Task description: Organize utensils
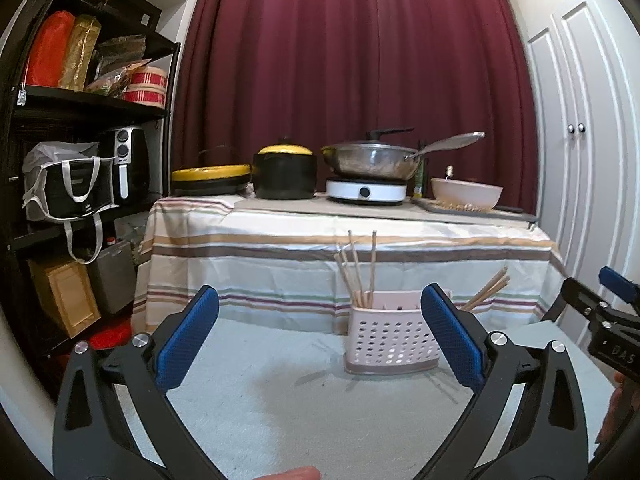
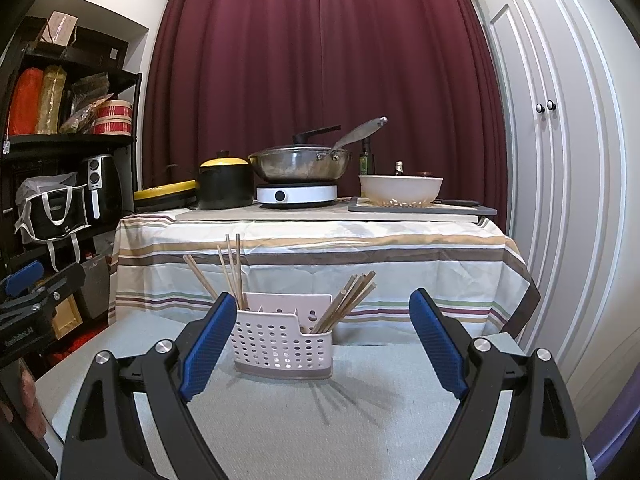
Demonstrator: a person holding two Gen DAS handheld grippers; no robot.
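Observation:
A pale pink perforated utensil holder (image 1: 390, 338) (image 2: 282, 346) stands on the light grey table surface (image 1: 280, 392) (image 2: 304, 420). Wooden chopsticks (image 1: 358, 272) (image 2: 230, 270) stick up from its left compartment, and another bundle (image 1: 486, 290) (image 2: 346, 302) leans right from its right compartment. My left gripper (image 1: 320, 334) is open with nothing between its blue pads, short of the holder. The right gripper (image 2: 324, 338) is also open and empty, facing the holder from a short distance. In the left wrist view the right gripper (image 1: 608, 312) shows at the right edge.
Behind the grey table stands a second table under a striped cloth (image 1: 344, 256) (image 2: 312, 264), carrying a black pot with yellow lid (image 1: 285, 172), a wok on a white hob (image 1: 368, 192) and a white bowl (image 2: 400, 189). Black shelving (image 1: 80, 152) fills the left; white cupboard doors (image 2: 548, 160) the right.

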